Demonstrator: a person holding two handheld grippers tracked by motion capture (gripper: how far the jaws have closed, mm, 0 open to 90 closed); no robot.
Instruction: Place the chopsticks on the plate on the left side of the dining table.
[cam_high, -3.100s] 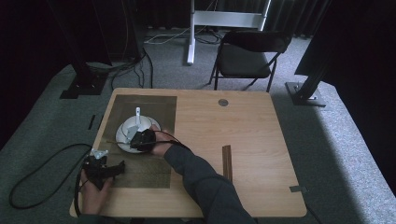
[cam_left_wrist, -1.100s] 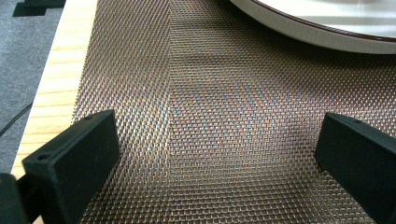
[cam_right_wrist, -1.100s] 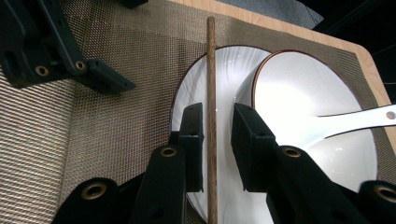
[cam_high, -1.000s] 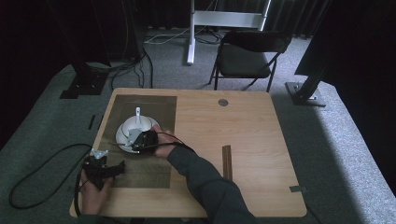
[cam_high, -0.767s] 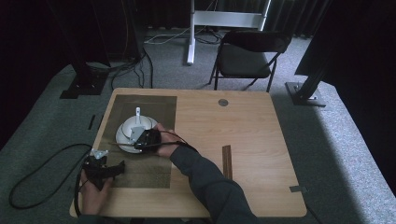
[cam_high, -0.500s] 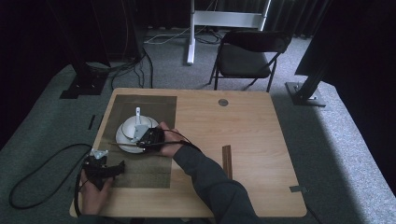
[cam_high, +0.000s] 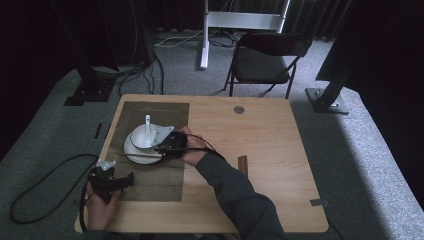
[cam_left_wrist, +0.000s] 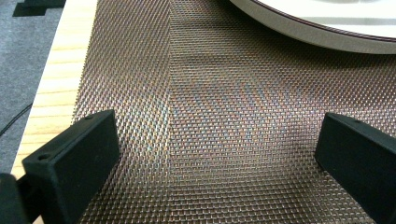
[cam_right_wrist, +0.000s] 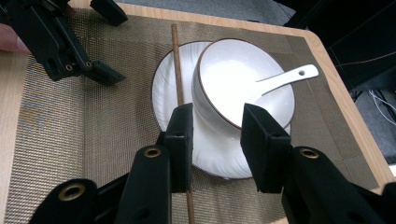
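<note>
A white bowl (cam_high: 145, 136) (cam_right_wrist: 243, 84) with a white spoon (cam_high: 148, 122) (cam_right_wrist: 285, 77) in it stands on a white plate (cam_high: 132, 152) (cam_right_wrist: 163, 100), on a brown woven mat (cam_high: 155, 182) (cam_left_wrist: 210, 93). A brown chopstick (cam_high: 142, 156) (cam_right_wrist: 177, 70) lies across the plate's near side and passes under one jaw of my right gripper (cam_high: 162, 147) (cam_right_wrist: 217, 116). That gripper hovers open at the plate's right edge, nothing between its jaws. My left gripper (cam_high: 125, 179) (cam_left_wrist: 219, 135) (cam_right_wrist: 109, 42) rests wide open on the mat's front left, short of the plate rim (cam_left_wrist: 327, 39).
The wooden table (cam_high: 280, 150) carries a dark strip (cam_high: 242, 165) near its middle and a small round disc (cam_high: 239, 109) at the back. A black folding chair (cam_high: 265, 60) stands beyond the far edge. A cable (cam_high: 40, 175) loops on the floor at left.
My right gripper has drawn to the right, from over the plate's front to its right edge. The left gripper has stayed where it was.
</note>
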